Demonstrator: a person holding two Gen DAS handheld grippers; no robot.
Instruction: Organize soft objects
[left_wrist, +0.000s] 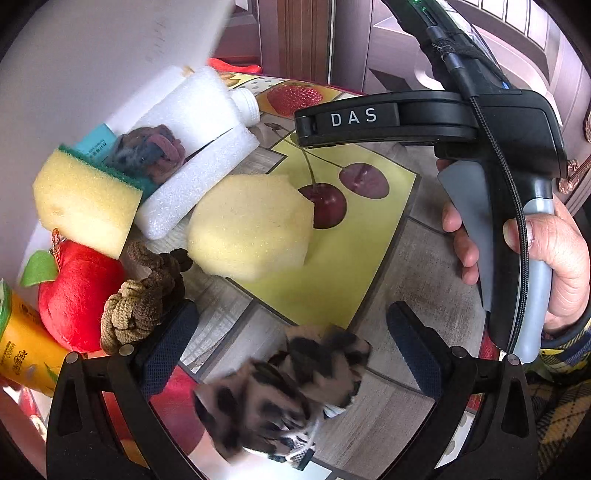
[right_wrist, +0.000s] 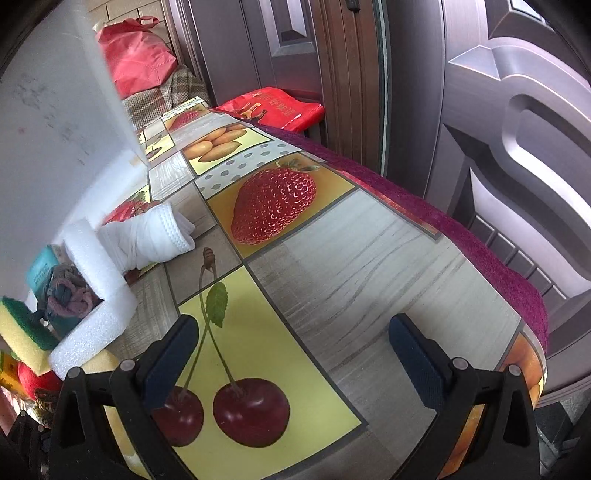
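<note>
Left gripper jaws wide open w/ the leopard-print plush between them, near edge of the tablecloth. It's blurred, can't tell if it's resting or dropping. To grab it well: centre on the bulk, close slowly, it'll squash. Right gripper also spread, holding nothing. Other soft stuff sits far left: round sponge, red plush apple

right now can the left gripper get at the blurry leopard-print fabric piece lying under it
Probably yes. The left gripper is open, its fingers wide on either side of the leopard-print fabric piece, and nothing lies between them. The round pale yellow sponge sits farther ahead, out of the way.
</note>
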